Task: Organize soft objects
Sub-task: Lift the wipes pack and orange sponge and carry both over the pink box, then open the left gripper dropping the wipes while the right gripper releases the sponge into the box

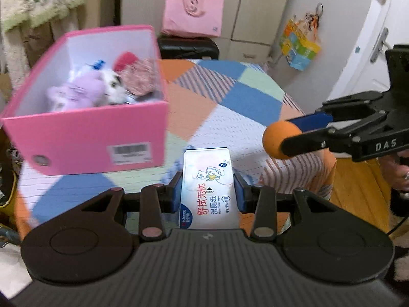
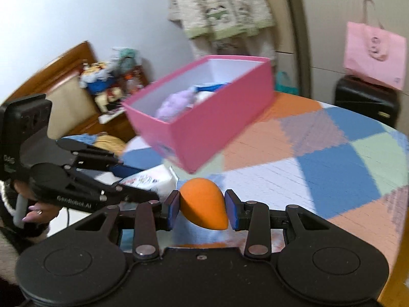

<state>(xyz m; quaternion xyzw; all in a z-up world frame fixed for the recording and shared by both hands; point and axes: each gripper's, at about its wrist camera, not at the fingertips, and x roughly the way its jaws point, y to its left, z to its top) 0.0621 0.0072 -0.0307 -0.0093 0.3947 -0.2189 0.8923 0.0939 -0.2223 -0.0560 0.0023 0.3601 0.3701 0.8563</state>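
Observation:
My left gripper [image 1: 207, 192] is shut on a white pack of wet wipes [image 1: 208, 194], held above the patchwork bedspread [image 1: 245, 117]. My right gripper [image 2: 202, 208] is shut on an orange teardrop sponge [image 2: 203, 206]; the sponge [image 1: 280, 139] and the right gripper [image 1: 288, 134] also show at the right of the left wrist view. The pink box [image 1: 84, 138] stands on the bed ahead and to the left, with a purple plush [image 1: 81, 92], a white plush [image 1: 113, 85] and other soft toys inside. In the right wrist view the pink box [image 2: 217, 120] lies ahead, and the left gripper [image 2: 143, 179] with the wipes [image 2: 153, 179] is at the left.
A pink bag [image 1: 193, 12] sits on a black suitcase [image 1: 189, 48] behind the bed. A door [image 1: 365, 38] and wooden floor [image 1: 358, 179] lie to the right. A wooden headboard [image 2: 64, 69] and cluttered items [image 2: 107, 84] stand left of the box. A hand [image 2: 38, 213] holds the left gripper's handle.

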